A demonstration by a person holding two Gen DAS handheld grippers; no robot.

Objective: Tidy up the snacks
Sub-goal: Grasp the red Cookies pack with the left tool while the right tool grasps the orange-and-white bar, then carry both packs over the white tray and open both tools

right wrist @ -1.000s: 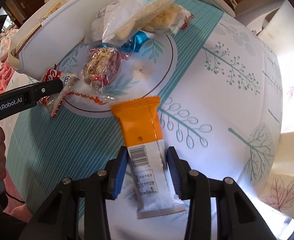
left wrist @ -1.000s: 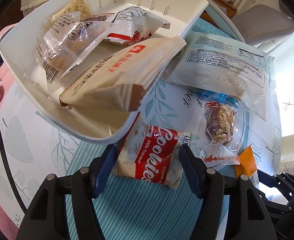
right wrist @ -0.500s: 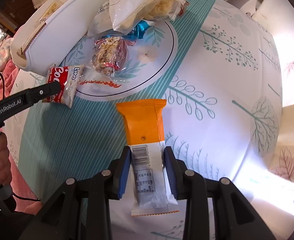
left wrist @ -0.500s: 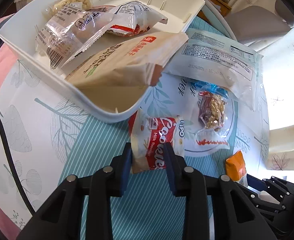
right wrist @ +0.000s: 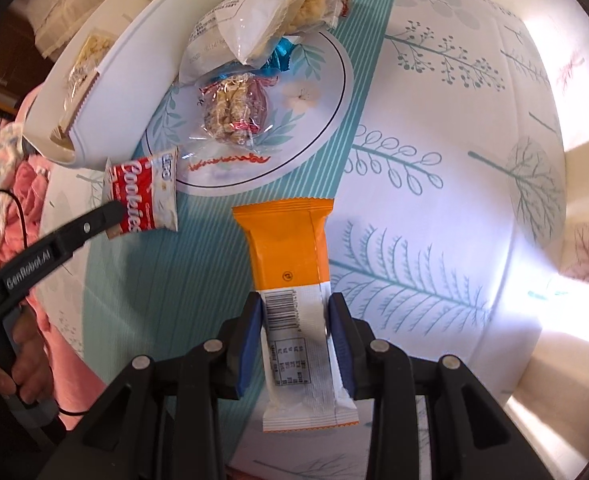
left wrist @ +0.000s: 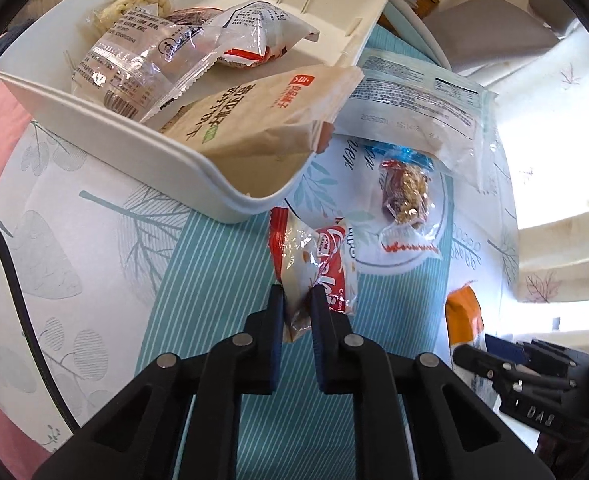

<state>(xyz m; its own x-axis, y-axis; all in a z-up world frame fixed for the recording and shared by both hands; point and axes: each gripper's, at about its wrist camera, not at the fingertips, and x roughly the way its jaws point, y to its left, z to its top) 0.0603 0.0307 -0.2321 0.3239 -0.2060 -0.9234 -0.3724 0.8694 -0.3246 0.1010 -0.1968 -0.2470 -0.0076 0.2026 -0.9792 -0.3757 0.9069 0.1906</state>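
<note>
Red cookie packet pinched in closing left gripper, orange-and-white snack bar clamped between right gripper fingers, white bin beside.

Left wrist view: bin sits far-left on the table, w/ several snack packs in it; a kraft-paper pack overhangs its near-right corner. Right of bin: large flat pouch, its near edge over a nut-bar wrapper. Cookies packet just in front of bin corner, left of the nut bar. Wafer bar nearest, well apart from cookies, to their right.
</note>
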